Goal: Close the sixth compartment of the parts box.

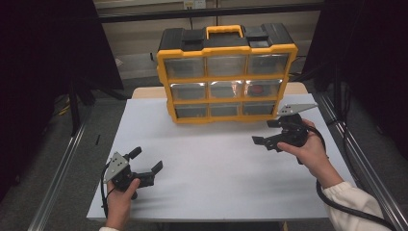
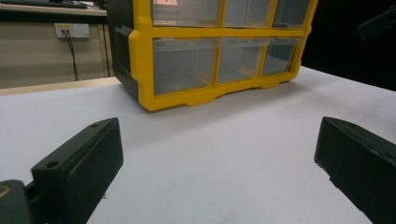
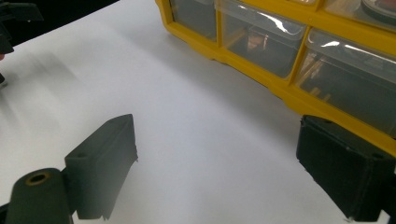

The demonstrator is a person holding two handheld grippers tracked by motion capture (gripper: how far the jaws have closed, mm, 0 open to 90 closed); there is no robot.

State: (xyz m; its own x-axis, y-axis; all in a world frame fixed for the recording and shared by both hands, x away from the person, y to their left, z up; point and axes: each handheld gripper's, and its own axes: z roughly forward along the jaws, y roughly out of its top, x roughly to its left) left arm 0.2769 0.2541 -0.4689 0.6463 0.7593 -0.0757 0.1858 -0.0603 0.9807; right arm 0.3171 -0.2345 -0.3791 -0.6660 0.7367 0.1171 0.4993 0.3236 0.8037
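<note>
High view alone shows organizer (image 1: 226, 72) handle (image 1: 224, 32) and red contents.

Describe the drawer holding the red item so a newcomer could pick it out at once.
Find the yellow-framed drawer cabinet standing at the far edge of the white table. Look along its middle row to the right-hand drawer. Among the nine clear drawers, a red object shows through its front.

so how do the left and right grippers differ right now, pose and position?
The left gripper sits near the table's front-left edge, far from the yellow drawer cabinet; the right gripper is beside the cabinet's bottom-right corner. The left gripper's jaws aim up-right toward the cabinet; the right gripper's aim leftward along the cabinet's front. Shared: both have open jaws with nothing between them, each held in one hand.
</note>
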